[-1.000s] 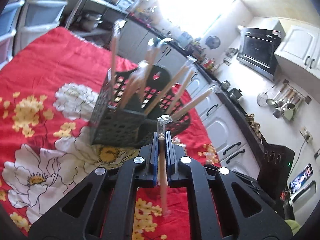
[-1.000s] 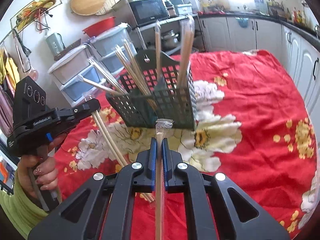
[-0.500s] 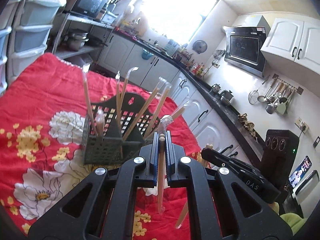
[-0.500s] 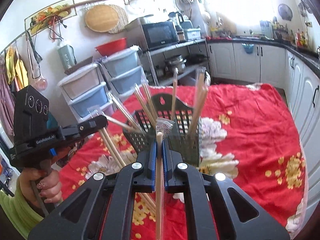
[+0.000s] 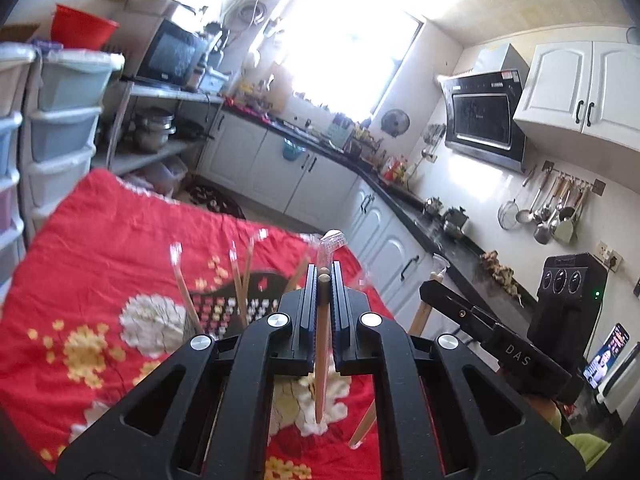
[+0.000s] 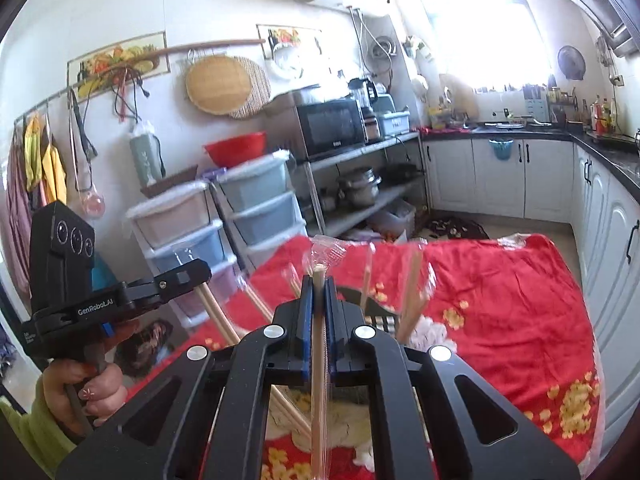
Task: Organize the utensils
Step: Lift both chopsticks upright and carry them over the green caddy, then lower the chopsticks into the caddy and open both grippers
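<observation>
The left gripper (image 5: 325, 280) and right gripper (image 6: 319, 285) are each clamping a light, stiff pair of plastic-wrapped wooden chopsticks (image 5: 322, 344) (image 6: 319, 364) mid-shaft, above the dark perforated plastic utensil basket (image 5: 224, 304). The slick wrapping is probably inviting slippage; a grip near the middle seems best.

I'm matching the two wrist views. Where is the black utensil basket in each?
Left wrist: black utensil basket, lower centre-left, partly hidden behind the left gripper.
Right wrist: basket just right of centre, mostly hidden behind the right gripper.
Shared landmark: red floral cloth.
</observation>
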A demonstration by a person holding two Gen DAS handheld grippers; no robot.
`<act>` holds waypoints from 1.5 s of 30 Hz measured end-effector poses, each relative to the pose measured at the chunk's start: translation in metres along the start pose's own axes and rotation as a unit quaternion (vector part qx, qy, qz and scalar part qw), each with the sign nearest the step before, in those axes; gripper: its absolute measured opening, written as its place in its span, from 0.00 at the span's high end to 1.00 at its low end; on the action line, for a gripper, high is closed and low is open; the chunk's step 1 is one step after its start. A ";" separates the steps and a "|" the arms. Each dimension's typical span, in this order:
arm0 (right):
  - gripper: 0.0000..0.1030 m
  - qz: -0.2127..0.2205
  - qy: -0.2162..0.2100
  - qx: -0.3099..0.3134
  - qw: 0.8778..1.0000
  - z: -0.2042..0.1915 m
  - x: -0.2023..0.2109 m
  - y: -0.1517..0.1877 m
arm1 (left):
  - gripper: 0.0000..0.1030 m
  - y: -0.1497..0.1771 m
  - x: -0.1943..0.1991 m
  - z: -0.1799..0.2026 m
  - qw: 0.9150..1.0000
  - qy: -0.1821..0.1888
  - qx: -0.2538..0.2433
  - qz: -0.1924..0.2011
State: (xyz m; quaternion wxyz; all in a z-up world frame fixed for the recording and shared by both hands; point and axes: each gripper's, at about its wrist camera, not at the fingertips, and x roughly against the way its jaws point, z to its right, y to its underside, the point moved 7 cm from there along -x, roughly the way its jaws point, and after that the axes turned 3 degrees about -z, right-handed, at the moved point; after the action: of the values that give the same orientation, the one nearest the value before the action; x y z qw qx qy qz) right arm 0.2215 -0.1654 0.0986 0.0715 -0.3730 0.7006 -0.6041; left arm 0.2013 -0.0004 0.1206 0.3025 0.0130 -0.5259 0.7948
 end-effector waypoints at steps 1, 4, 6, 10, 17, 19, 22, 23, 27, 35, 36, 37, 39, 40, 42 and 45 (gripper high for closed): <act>0.94 0.005 -0.003 -0.001 1.000 0.000 0.000 -0.004 | 0.97 -0.006 0.003 0.000 1.000 -0.001 -0.001 0.007; 0.94 0.025 -0.005 -0.001 1.000 0.000 0.001 -0.021 | 0.97 -0.021 0.010 0.000 1.000 -0.007 -0.004 0.025; 0.94 0.036 -0.005 0.003 0.999 -0.001 0.001 -0.030 | 0.97 -0.030 0.014 -0.001 0.999 -0.011 -0.004 0.035; 0.94 0.057 0.001 0.008 0.998 0.001 0.002 -0.048 | 0.97 -0.046 0.023 -0.006 0.998 -0.030 -0.010 0.057; 0.94 0.098 0.022 0.008 0.995 0.014 -0.001 -0.076 | 0.97 -0.071 0.036 -0.017 0.991 -0.082 -0.023 0.100; 0.94 0.107 0.028 0.009 0.994 0.017 -0.002 -0.081 | 0.97 -0.075 0.038 -0.023 0.989 -0.097 -0.023 0.109; 0.94 0.126 0.041 0.015 0.991 0.024 -0.006 -0.088 | 0.97 -0.077 0.036 -0.030 0.988 -0.109 -0.019 0.110; 0.94 0.133 0.046 0.019 0.990 0.026 -0.008 -0.089 | 0.97 -0.076 0.034 -0.031 0.987 -0.114 -0.020 0.109; 0.94 0.142 0.056 0.027 0.988 0.031 -0.020 -0.088 | 0.97 -0.070 0.025 -0.037 0.985 -0.132 -0.025 0.109; 0.94 0.151 0.080 0.064 0.983 0.028 -0.051 -0.064 | 0.97 -0.052 -0.002 -0.039 0.981 -0.158 -0.043 0.102; 0.94 0.149 0.079 0.064 0.984 0.028 -0.055 -0.060 | 0.97 -0.050 -0.005 -0.040 0.981 -0.159 -0.044 0.100; 0.94 0.148 0.079 0.064 0.984 0.028 -0.058 -0.057 | 0.97 -0.047 -0.009 -0.041 0.981 -0.160 -0.045 0.097; 0.94 0.142 0.077 0.061 0.985 0.030 -0.065 -0.050 | 0.97 -0.042 -0.015 -0.041 0.982 -0.161 -0.046 0.091; 0.94 0.138 0.077 0.060 0.986 0.031 -0.069 -0.047 | 0.97 -0.040 -0.019 -0.042 0.982 -0.160 -0.047 0.088; 0.94 0.128 0.077 0.057 0.987 0.033 -0.076 -0.040 | 0.97 -0.034 -0.025 -0.042 0.983 -0.159 -0.047 0.080; 0.94 0.115 0.078 0.054 0.989 0.034 -0.085 -0.030 | 0.97 -0.025 -0.034 -0.045 0.985 -0.155 -0.046 0.068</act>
State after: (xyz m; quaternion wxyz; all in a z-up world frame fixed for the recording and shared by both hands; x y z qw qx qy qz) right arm 0.3139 -0.1406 0.0873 0.1057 -0.2378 0.7085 -0.6559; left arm 0.2554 0.0285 0.1098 0.1630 0.0866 -0.6019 0.7770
